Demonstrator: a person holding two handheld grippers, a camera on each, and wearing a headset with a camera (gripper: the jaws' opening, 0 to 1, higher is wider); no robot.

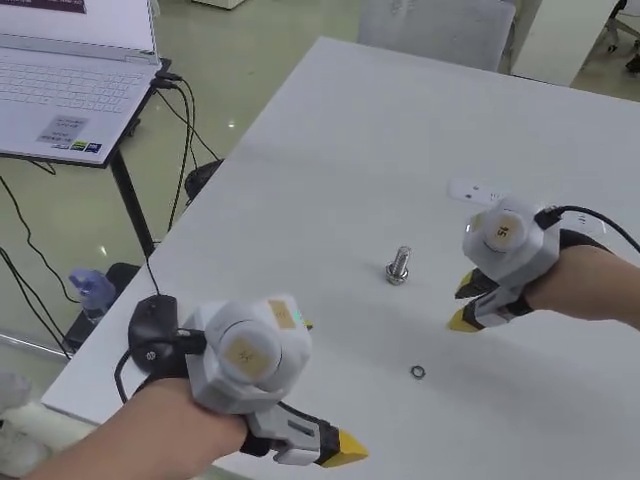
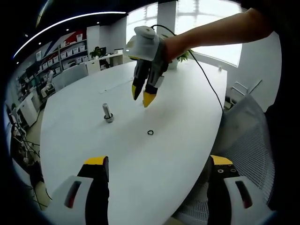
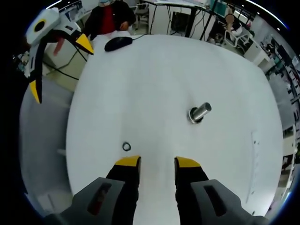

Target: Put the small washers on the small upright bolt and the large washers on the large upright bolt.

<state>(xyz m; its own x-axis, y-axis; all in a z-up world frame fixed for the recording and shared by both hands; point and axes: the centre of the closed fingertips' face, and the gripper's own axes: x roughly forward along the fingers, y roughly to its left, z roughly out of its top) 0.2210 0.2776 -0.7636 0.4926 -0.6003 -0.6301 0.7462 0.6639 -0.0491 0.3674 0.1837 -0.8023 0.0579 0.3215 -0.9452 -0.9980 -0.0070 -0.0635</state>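
Observation:
One upright steel bolt (image 1: 399, 265) stands mid-table on the white table (image 1: 330, 160). A single small dark washer (image 1: 418, 372) lies flat nearer to me. My right gripper (image 1: 466, 302) hovers just right of the bolt, jaws slightly apart and nothing between them. In the right gripper view the washer (image 3: 126, 146) lies just ahead of the left fingertip of my right gripper (image 3: 157, 162), and the bolt (image 3: 199, 112) sits further off to the right. My left gripper (image 2: 158, 161) is spread wide and holds nothing; from there the washer (image 2: 150, 132) and bolt (image 2: 108, 113) lie ahead, under the right gripper (image 2: 142, 95).
A laptop (image 1: 70, 90) sits on a stand left of the table, with cables hanging down. A black mouse (image 1: 153, 322) rests at the table's near left edge. A white strip (image 1: 476, 191) lies beyond the right gripper. A chair (image 1: 432, 28) stands at the far side.

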